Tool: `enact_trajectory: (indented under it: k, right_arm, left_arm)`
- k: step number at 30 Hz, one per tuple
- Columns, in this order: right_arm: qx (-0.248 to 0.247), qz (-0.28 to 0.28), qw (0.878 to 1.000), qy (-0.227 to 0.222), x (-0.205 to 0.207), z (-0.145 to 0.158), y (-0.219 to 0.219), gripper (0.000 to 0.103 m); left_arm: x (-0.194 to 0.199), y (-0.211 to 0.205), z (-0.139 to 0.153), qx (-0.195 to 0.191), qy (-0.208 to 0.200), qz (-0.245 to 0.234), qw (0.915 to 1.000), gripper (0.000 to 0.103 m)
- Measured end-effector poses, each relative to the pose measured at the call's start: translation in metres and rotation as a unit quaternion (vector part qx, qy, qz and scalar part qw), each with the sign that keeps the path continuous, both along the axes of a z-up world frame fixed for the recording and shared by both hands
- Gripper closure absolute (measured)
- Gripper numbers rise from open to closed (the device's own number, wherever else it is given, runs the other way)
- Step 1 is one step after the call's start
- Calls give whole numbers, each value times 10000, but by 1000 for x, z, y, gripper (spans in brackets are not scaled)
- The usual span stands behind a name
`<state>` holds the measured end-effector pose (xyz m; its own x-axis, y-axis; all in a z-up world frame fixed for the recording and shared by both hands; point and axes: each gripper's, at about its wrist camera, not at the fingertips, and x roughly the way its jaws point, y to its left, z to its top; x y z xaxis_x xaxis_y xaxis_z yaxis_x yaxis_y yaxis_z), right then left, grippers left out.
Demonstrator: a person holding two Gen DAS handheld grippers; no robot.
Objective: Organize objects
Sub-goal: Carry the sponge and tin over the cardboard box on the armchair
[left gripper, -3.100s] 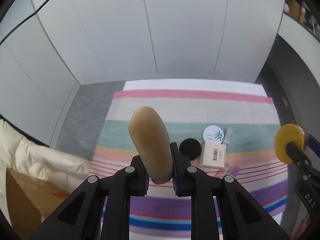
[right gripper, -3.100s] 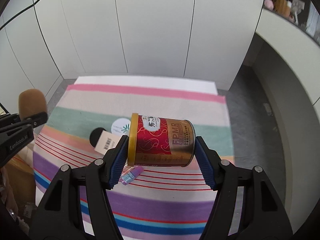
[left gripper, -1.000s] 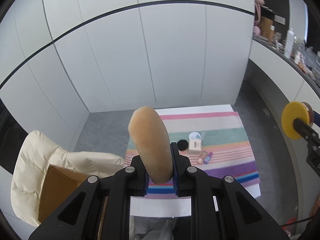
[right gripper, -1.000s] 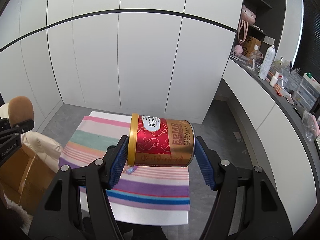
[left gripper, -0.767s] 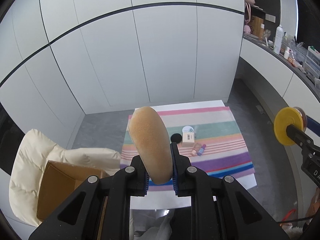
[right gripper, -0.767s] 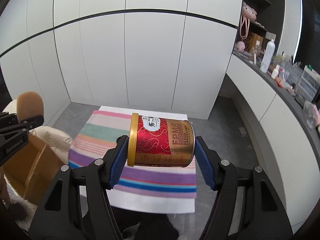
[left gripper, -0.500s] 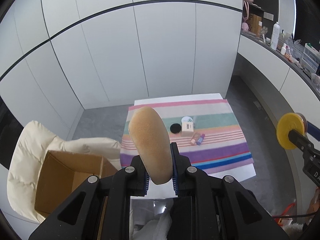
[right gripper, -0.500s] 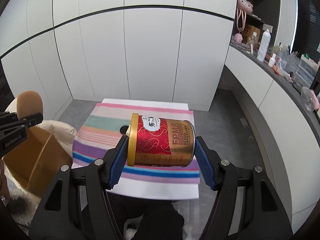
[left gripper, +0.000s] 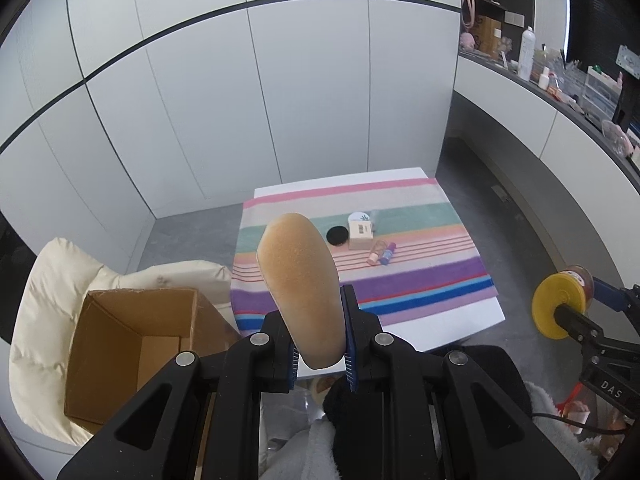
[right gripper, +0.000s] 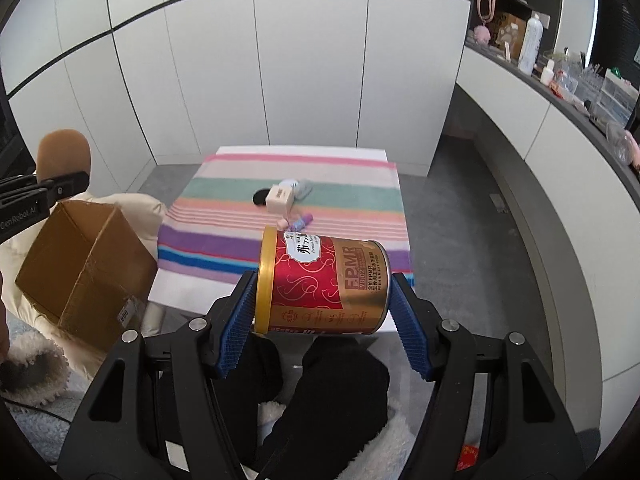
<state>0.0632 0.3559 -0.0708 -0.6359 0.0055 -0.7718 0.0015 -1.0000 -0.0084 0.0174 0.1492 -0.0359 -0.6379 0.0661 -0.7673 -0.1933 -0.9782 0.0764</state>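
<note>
Only left view shows box (left gripper: 132,344) interior; fingers grip bun (left gripper: 300,284), can (right gripper: 324,284).

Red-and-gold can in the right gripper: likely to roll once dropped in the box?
Probably: the can is a cylinder held on its side, ends against the right gripper pads. Its rigid-looking wall should not deform. The cardboard box walls should contain it.

Each hand-held gripper is a black plastic frame with two angled arms, silver screw heads at the joints, and ribbed blue pads lining the inner faces of its fingers: the left gripper (left gripper: 320,354) and the right gripper (right gripper: 322,320). White lettering marks the side of each frame, partly cut off. Behind the fingers, the person wears dark trousers (right gripper: 336,392) and a fluffy white fleece garment (left gripper: 308,452).
</note>
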Motion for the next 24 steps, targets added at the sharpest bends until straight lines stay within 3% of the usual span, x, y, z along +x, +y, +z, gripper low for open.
enact_trajectory:
  k: [7,15,24]
  right_arm:
    - [95,150,9998,-87,-5,-4,-17,35]
    - [167,801,9966,-107,-17,-6,-68,35]
    - [98,1610,9868,-167,-24,-19,-138,35]
  left_arm:
    - [0,-27,-12,-1,-144,185,9997,84]
    - [6,-72,-22,84,-321,647,9974,84]
    - [34,-146,-40,32,-484,1549,9867,84]
